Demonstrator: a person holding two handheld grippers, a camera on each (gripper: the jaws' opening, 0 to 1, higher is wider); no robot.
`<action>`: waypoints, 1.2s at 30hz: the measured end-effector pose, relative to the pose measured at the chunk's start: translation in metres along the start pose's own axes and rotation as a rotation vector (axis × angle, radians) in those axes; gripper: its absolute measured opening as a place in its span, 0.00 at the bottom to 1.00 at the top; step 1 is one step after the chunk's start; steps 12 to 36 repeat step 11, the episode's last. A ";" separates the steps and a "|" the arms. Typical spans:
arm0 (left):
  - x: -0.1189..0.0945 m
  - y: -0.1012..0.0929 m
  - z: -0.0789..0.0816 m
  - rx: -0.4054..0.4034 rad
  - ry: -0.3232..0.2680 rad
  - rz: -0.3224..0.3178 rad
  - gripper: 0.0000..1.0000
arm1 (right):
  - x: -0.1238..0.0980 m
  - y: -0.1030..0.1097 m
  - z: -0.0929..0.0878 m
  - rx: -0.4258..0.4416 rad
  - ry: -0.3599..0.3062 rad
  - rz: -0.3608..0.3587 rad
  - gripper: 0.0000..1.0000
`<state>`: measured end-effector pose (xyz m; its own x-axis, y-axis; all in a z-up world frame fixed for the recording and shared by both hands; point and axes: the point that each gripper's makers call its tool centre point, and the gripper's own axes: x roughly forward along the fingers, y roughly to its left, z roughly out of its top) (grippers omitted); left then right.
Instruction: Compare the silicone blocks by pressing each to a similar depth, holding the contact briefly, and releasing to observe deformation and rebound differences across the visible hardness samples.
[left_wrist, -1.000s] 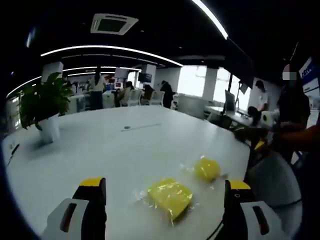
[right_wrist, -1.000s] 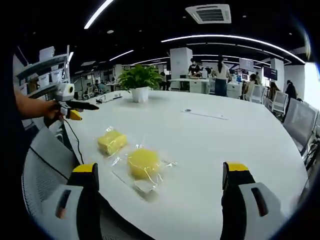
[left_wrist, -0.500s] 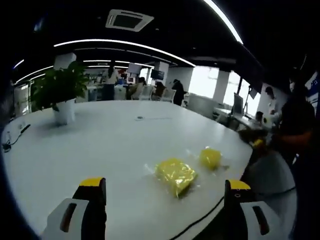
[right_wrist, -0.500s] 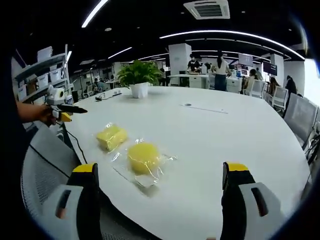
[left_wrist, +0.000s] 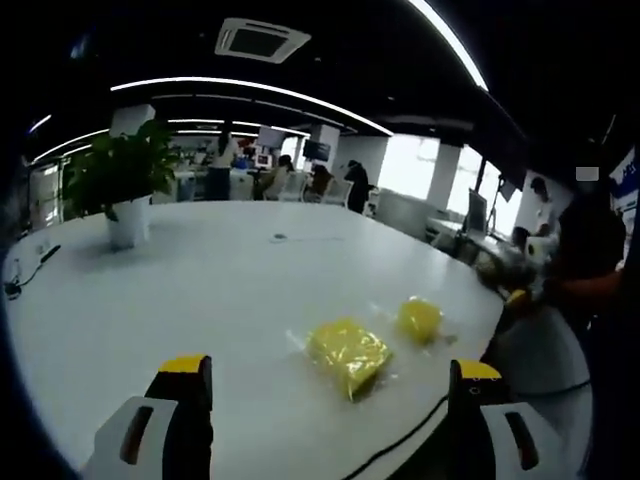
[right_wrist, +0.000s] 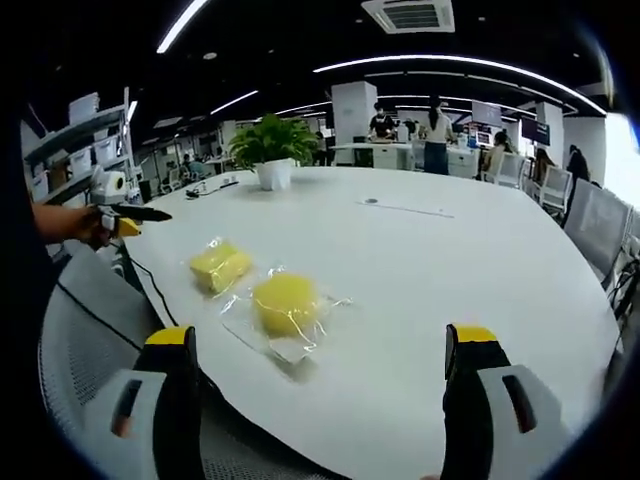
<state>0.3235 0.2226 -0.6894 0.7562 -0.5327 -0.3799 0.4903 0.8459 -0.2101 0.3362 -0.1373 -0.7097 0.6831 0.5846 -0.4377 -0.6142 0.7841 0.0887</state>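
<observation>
Two yellow silicone blocks in clear wrap lie near the edge of a white table (left_wrist: 200, 290). In the left gripper view the squarish block (left_wrist: 347, 352) is nearer and the rounder block (left_wrist: 420, 318) sits just beyond it on the right. My left gripper (left_wrist: 330, 368) is open, short of the blocks and touching nothing. In the right gripper view the rounder block (right_wrist: 285, 303) is nearer, with the squarish block (right_wrist: 220, 265) to its left. My right gripper (right_wrist: 321, 338) is open and empty, held back from the table edge. The left gripper (right_wrist: 125, 213) shows at far left in a hand.
A potted plant (right_wrist: 268, 152) stands farther back on the table (right_wrist: 430, 270). A grey mesh chair (right_wrist: 95, 370) sits by the near edge, and a black cable (left_wrist: 400, 445) runs past it. More chairs (right_wrist: 595, 235) and several people at desks fill the back.
Over the second, the left gripper view swung and pulled back a little, so the blocks look smaller. The right gripper view shifted only slightly. The blocks have not moved and both grippers stay open.
</observation>
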 end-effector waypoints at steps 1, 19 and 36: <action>-0.001 0.000 0.002 0.001 -0.006 0.002 1.00 | 0.000 0.000 -0.001 0.000 0.002 0.000 0.97; 0.002 0.001 0.002 -0.001 -0.005 0.003 1.00 | 0.000 0.000 0.007 -0.002 -0.013 -0.002 0.97; 0.002 0.001 0.002 -0.001 -0.005 0.003 1.00 | 0.000 0.000 0.007 -0.002 -0.013 -0.002 0.97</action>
